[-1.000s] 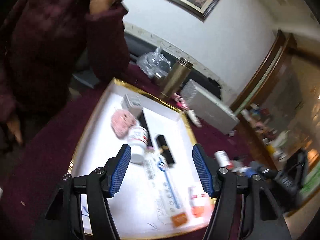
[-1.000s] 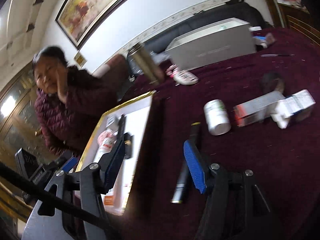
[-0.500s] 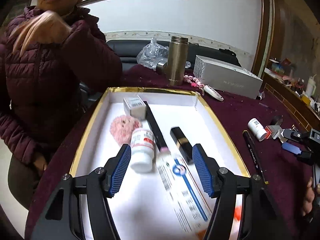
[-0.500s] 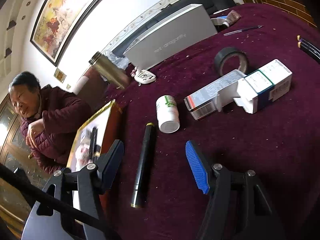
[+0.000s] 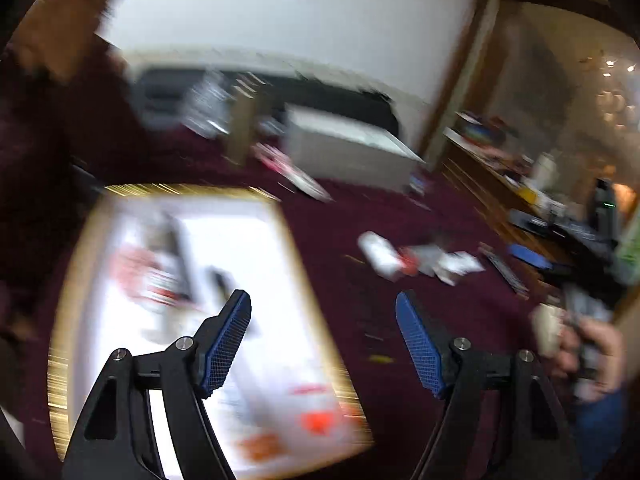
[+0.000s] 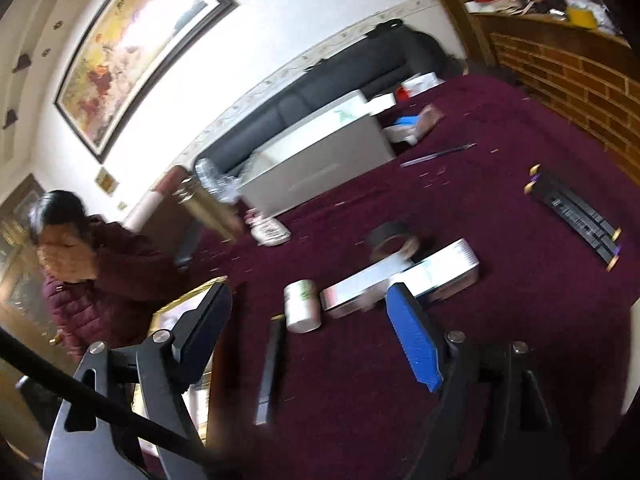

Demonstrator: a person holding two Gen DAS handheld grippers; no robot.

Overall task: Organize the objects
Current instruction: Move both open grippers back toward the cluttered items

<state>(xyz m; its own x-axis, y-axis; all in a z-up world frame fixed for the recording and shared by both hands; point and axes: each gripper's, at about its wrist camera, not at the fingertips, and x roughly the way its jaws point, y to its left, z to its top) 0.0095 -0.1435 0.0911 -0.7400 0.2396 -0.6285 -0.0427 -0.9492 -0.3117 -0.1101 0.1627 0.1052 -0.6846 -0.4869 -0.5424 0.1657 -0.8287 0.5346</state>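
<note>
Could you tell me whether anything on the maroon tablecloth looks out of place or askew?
Yes. A white pill bottle lies tipped on its side outside the gold-rimmed tray, next to two cartons lying crossed and a loose tape roll. A black pen-like stick lies beside the tray. Nothing looks spilled or broken.

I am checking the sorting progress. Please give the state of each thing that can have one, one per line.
left gripper: open, nothing between the jaws, just been opening
right gripper: open, empty, just been opening
white bottle: lying on its side on the cloth, outside the tray
black pen: lying flat on the cloth
tape roll: lying flat
gold-rimmed tray: holds several items, blurred
</note>
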